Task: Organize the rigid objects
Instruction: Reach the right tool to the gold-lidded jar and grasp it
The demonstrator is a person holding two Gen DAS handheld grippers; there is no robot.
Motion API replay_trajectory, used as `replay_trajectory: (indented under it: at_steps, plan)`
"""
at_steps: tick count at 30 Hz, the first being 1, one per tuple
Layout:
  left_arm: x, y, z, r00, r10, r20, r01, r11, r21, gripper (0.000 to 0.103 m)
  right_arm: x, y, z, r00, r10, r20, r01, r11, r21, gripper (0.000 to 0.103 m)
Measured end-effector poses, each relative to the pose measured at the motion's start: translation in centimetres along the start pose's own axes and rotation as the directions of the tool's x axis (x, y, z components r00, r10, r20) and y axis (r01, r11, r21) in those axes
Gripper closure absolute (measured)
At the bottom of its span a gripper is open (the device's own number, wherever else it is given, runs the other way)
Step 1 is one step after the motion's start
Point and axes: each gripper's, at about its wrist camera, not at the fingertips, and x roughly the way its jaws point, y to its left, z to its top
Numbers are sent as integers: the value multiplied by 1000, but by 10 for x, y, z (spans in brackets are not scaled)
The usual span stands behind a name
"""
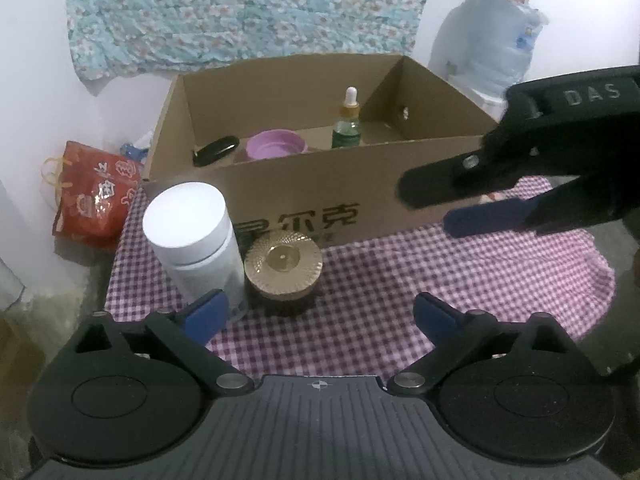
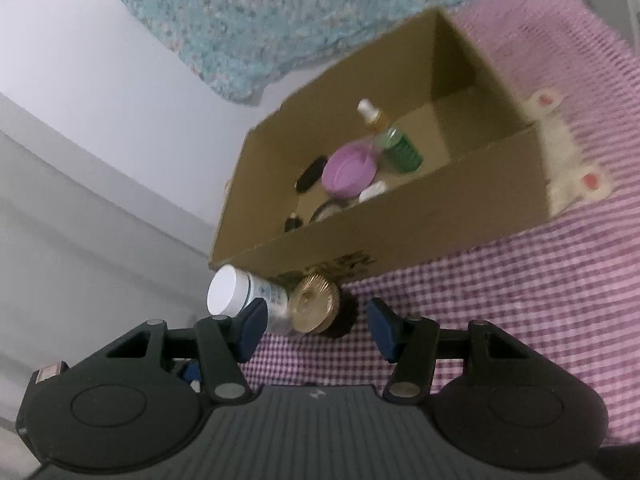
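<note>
Left gripper (image 1: 320,316) jaws open, empty; right gripper (image 2: 318,326) likewise. White-capped cylindrical bottle (image 1: 196,240) touches gold-lidded dark jar (image 1: 283,274), near brown cardboard box (image 1: 312,196).

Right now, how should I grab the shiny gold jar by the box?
Grip the gold jar across its round sides, below the ridged lid, coming from above. It stands upright, close beside the white bottle, with the box behind, so top access looks easiest.

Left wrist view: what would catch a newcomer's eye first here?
The open cardboard box on the purple checked cloth, holding a purple lid and a green dropper bottle. In front of the box, a white-capped jar stands beside a gold-lidded jar. The right gripper hangs open at the right.
</note>
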Motion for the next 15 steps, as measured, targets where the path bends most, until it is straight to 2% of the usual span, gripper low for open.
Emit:
replay_trajectory:
  at_steps: [5, 8, 15]
  plan:
    - [18, 5, -3, 1000, -11, -8, 10, 1000, -17, 13, 33, -1, 4, 998, 14, -64, -13, 1000, 5, 50]
    - [29, 7, -4, 999, -7, -40, 5, 999, -45, 18, 52, -2, 8, 996, 4, -90, -4, 1000, -5, 52]
    - [48, 13, -3, 997, -9, -70, 4, 998, -62, 22, 88, -5, 17, 989, 17, -144, -20, 999, -25, 54]
